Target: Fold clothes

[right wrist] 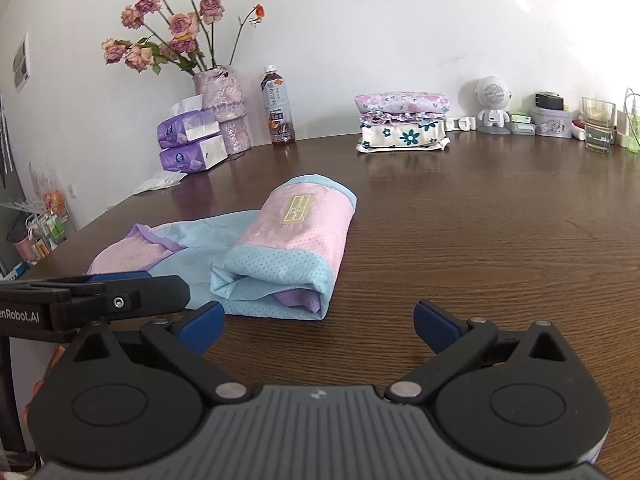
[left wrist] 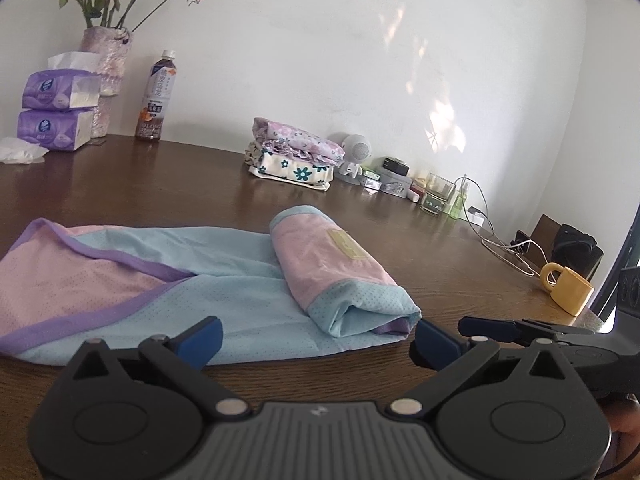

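Dark brown wood-grain table (right wrist: 480,240), set against a white wall (right wrist: 400,20).

Pastel mesh garment in blue, pink and purple (left wrist: 224,276) lies at the near-left part of the table. Its right end is rolled into a thick bundle (right wrist: 288,248): pink outer face with a yellow label, blue dotted band at the open end, purple layer showing inside. The rest lies flat to the left, purple-trimmed edge running toward the table's left edge. Near hem sits close to the front table edge.

Left gripper (left wrist: 316,334): blue-padded fingers spread wide, holding nothing, low over the garment's near hem; right pad just beside the bundle's open end. Contact cannot be told.

Right gripper (right wrist: 320,320): fingers also spread wide and empty, over bare wood just in front of the bundle's open end, apart from it. The left gripper's black finger shows at this view's left margin.

Open room: broad bare wood to the right of the bundle and behind it, up to the back row.

Back row along the wall, well apart from the garment: stack of folded floral clothes (right wrist: 402,124), brown tea bottle (right wrist: 278,106), purple vase of dried roses (right wrist: 224,108), two purple tissue packs (right wrist: 192,140), white round-headed robot figure (right wrist: 493,106), clear glass tumbler (right wrist: 598,124). Yellow mug (left wrist: 568,288) near the right table edge, beside white cables (left wrist: 504,248).
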Tool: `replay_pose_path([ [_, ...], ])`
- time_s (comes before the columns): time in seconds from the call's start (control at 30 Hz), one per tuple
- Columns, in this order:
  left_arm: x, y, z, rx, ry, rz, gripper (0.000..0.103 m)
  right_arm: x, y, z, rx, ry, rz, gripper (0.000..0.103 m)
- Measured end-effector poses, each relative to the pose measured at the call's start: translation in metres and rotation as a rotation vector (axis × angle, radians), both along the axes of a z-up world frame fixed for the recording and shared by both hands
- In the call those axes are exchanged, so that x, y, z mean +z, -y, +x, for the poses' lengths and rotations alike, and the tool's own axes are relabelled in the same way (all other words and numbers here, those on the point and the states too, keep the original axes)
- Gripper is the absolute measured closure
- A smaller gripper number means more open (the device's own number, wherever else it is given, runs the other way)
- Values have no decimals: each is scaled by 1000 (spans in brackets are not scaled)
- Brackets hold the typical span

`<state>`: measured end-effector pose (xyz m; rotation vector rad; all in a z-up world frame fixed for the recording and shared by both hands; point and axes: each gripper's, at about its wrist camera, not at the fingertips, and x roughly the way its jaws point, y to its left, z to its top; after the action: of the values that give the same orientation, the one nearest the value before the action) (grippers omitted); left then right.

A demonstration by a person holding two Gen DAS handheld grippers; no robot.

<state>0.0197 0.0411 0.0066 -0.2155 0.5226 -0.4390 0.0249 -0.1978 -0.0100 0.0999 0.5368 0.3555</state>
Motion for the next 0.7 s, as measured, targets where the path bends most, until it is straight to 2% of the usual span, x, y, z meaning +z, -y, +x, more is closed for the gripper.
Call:
replay_pose_path([
  [0.13,-4,-2,4,26,-48,4,0,-1,4,0,-24,1,25,0],
  [0.7,-6,-4,1,43,-45,-26,0,1,1,-8,-47,44,4,0],
])
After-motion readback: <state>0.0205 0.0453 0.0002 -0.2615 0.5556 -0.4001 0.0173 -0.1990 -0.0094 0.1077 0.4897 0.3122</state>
